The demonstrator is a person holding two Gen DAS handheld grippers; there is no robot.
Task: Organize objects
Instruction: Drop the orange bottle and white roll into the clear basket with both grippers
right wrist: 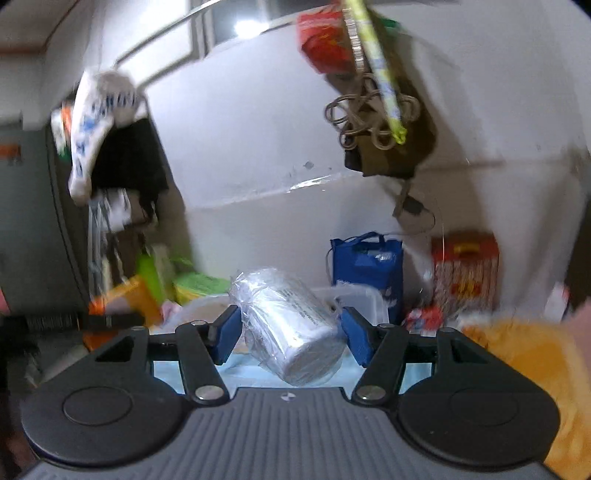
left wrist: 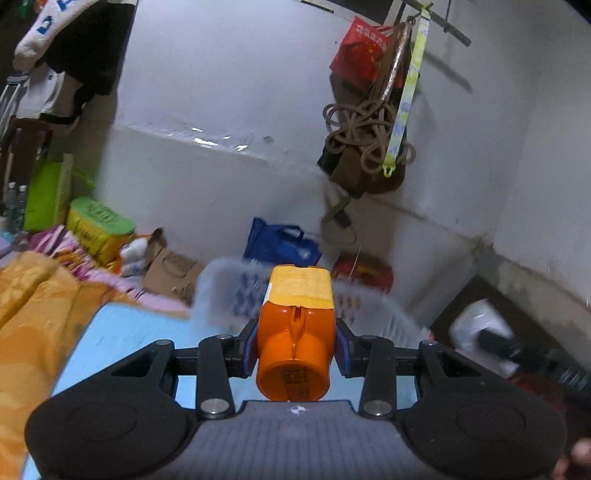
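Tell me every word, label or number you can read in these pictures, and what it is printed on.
None can be read for certain.
Orange bottle: black print on its cap end, too small.
Silver wrapped can: a line of print along its side, blurred.
Red bag hanging on the wall: pale characters, too blurred.
Green and yellow box: dark lettering, unreadable.
White cloth: blue letters, cut off.

blue tote bag [left wrist: 280,245], hanging rope coil [left wrist: 360,136]

Dim indoor light, motion blur
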